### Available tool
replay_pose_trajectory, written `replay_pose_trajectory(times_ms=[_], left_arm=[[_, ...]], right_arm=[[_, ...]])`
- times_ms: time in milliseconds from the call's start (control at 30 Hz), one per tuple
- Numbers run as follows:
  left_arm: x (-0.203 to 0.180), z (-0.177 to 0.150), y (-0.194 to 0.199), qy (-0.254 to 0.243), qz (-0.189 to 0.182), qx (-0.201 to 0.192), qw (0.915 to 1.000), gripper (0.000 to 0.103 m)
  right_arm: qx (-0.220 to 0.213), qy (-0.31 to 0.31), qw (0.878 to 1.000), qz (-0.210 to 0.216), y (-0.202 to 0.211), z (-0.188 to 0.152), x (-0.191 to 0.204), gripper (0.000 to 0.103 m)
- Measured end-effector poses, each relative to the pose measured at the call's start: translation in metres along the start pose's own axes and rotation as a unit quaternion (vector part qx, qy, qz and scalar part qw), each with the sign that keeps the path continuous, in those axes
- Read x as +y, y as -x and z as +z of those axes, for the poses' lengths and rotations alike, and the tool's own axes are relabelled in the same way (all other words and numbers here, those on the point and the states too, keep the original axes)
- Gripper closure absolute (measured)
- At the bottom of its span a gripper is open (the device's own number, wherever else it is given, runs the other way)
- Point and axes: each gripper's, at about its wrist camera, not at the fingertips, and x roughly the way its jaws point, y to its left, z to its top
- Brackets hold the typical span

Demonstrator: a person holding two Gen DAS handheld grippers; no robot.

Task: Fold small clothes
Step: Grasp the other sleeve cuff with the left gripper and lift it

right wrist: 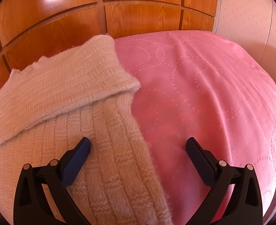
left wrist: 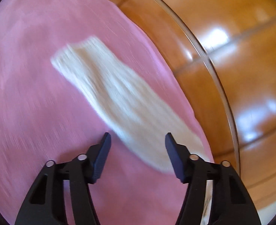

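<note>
Knit piece (right wrist: 66, 101): cream, lies on the pink bedspread (right wrist: 203, 97) near the wooden wardrobe (right wrist: 63, 18), top part folded over.
Left tool (left wrist: 138, 138): spread wide, empty, above the knit.
Right tool (right wrist: 138, 144): spread wide, empty, straddling the knit's edge.

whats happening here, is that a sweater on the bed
Someone with a handheld gripper in each hand is folding a cream knitted garment on a pink bedspread. One part is already turned over onto the rest. The right gripper is open, one finger over the knit and the other over the spread. The left gripper is open too, holding nothing, in a motion-blurred view. A wooden wardrobe stands behind.
</note>
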Motion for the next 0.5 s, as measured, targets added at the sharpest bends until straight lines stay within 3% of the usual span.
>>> replay_pose_trajectory(times_ms=[33, 167, 200, 267, 433, 500], left_arm=[[0.008, 0.01, -0.003, 0.022, -0.002, 0.001, 0.9998, 0.054], [0.034, 0.03, -0.013, 0.115, -0.005, 0.01, 0.9933, 0.092], [0.038, 0.034, -0.014, 0.127, -0.002, 0.012, 0.9919, 0.095], [0.035, 0.045, -0.011, 0.111, 0.005, 0.014, 0.9937, 0.097], [0.017, 0.082, 0.014, 0.048, -0.009, -0.035, 0.9982, 0.097], [0.011, 0.09, 0.012, 0.029, 0.006, -0.041, 0.9987, 0.097]], right_arm=[[0.0, 0.0, 1.0, 0.0, 0.0, 0.0, 0.0, 0.002], [0.0, 0.0, 1.0, 0.0, 0.0, 0.0, 0.0, 0.002], [0.0, 0.0, 1.0, 0.0, 0.0, 0.0, 0.0, 0.002], [0.0, 0.0, 1.0, 0.0, 0.0, 0.0, 0.0, 0.002], [0.0, 0.0, 1.0, 0.001, -0.001, -0.001, 0.0, 0.002], [-0.001, 0.0, 1.0, 0.0, 0.0, -0.001, 0.0, 0.002]])
